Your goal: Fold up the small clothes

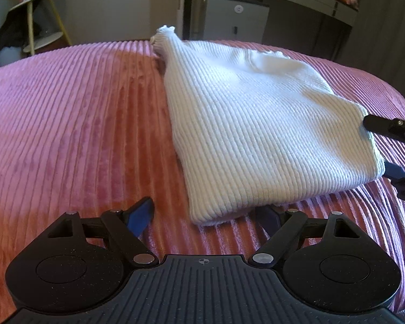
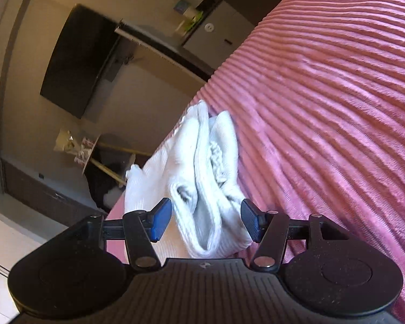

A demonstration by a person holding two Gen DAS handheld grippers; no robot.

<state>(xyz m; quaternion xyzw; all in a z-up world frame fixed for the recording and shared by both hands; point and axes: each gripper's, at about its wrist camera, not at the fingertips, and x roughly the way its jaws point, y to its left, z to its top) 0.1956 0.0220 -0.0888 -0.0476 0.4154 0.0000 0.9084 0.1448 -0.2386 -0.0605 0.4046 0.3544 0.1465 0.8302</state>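
White knit sweater (image 1: pixel 256 124) lies folded into a thick stack on the pink ribbed bed cover (image 1: pixel 75 124). Looks like the last fold or a tidy-up. Right hand-held gripper (image 2: pixel 205 220) straddles the stack's right edge, jaws half open, pads not pressing. Left hand-held gripper (image 1: pixel 208 213) sits wide open at the near corner, empty. Next: close right, grab all layers. One cuff (image 1: pixel 163 36) sticks out far side. Bed otherwise unobstructed.

Both the left gripper (image 1: pixel 205 213) and right gripper (image 2: pixel 206 220) are showing black ribbed bodies, round side discs, silver pivot screws and blue finger pads (image 2: pixel 159 220).
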